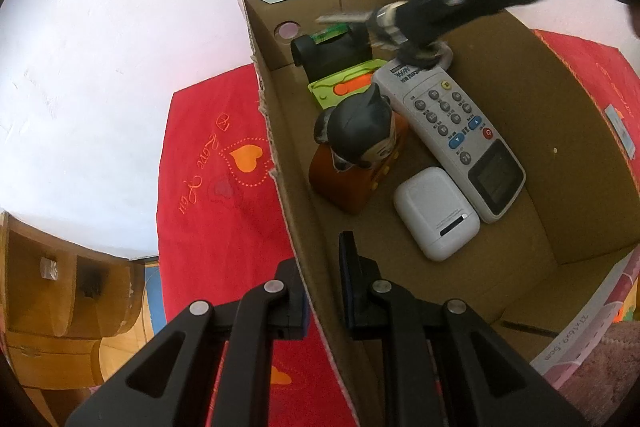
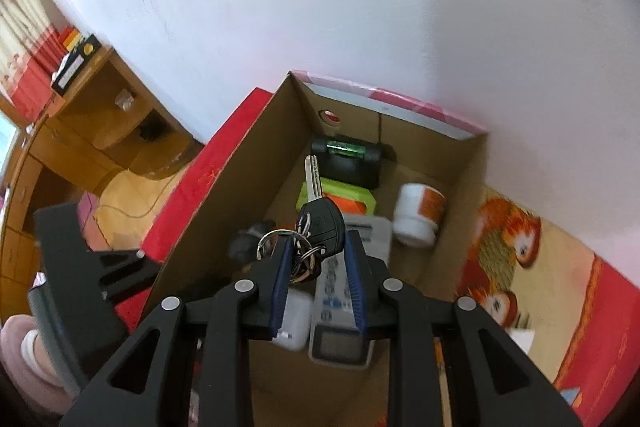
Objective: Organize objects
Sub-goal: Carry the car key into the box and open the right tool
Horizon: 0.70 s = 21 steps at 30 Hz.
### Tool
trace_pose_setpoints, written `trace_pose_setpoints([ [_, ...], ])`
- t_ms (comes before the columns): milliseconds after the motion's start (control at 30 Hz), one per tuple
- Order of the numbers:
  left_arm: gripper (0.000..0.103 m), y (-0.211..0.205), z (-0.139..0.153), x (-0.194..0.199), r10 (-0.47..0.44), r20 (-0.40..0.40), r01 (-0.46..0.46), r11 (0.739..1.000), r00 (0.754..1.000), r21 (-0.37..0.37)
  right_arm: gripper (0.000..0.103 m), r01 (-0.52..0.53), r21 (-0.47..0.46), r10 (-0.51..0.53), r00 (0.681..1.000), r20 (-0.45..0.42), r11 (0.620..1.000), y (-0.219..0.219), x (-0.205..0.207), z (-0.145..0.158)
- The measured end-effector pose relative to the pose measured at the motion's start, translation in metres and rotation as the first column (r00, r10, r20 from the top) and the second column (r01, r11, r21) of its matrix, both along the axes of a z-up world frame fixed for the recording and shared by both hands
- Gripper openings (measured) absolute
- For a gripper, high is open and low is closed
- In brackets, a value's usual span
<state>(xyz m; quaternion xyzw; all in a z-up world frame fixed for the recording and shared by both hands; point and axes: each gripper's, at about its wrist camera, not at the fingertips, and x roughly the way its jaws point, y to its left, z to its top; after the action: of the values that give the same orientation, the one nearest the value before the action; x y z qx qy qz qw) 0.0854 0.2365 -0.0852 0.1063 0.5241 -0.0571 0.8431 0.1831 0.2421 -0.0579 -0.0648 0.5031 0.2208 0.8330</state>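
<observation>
The right claw point(image 2: 316, 247) hangs over the open cardboard box point(image 2: 224, 187), its two blue-padded fingers clamped on a bunch of keys point(image 2: 320, 219) by the black head and rings. The long silver blade points straight ahead of the claw, toward the box's far wall, its long axis in line with the fingers. Directly below the claw lie a white remote control point(image 2: 340, 307), lengthwise along the box, and a white case point(image 2: 294, 319) touching its left side. Ahead of the claw sit a green and orange item point(image 2: 340, 197) and a black case point(image 2: 352, 163) against the far wall; ahead and to the right, a white jar point(image 2: 420, 215) lies tipped on bare cardboard floor. The left claw point(image 1: 324, 287) straddles the box's near left wall point(image 1: 296, 227), one finger outside and one inside; whether it presses the cardboard cannot be told. Just ahead of it stands a dark-haired figurine point(image 1: 356, 151). The box rests on a red cloth point(image 1: 208, 167).
</observation>
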Motion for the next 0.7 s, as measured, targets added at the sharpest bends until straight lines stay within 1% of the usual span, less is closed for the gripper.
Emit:
trace_pose_setpoints([
  [100,0.011,0.000,0.000,0.000,0.001,0.001,-0.001,1.000,1.000,-0.001,0.027,-0.010,-0.019,0.010,1.000,-0.011,1.000,0.008,0.013,-0.010],
  [233,0.011,-0.001,0.000,0.000,0.001,0.001,-0.001,1.000,1.000,0.000,0.027,0.004,-0.039,-0.005,1.000,-0.024,0.999,0.010,0.028,-0.021],
  [467,0.011,-0.001,-0.001,0.001,-0.001,0.000,0.001,1.000,1.000,0.000,0.028,0.010,-0.055,-0.012,0.999,-0.041,0.998,0.013,0.035,-0.030],
  [600,0.011,-0.001,-0.002,0.001,-0.003,-0.002,0.003,1.000,1.000,0.001,0.038,0.012,-0.026,-0.013,0.999,-0.043,1.000,0.005,0.031,-0.027],
  [700,0.011,-0.001,-0.002,0.001,-0.003,-0.002,0.003,1.000,1.000,0.002,0.041,0.017,-0.009,-0.017,1.000,-0.022,1.000,0.000,0.025,-0.018],
])
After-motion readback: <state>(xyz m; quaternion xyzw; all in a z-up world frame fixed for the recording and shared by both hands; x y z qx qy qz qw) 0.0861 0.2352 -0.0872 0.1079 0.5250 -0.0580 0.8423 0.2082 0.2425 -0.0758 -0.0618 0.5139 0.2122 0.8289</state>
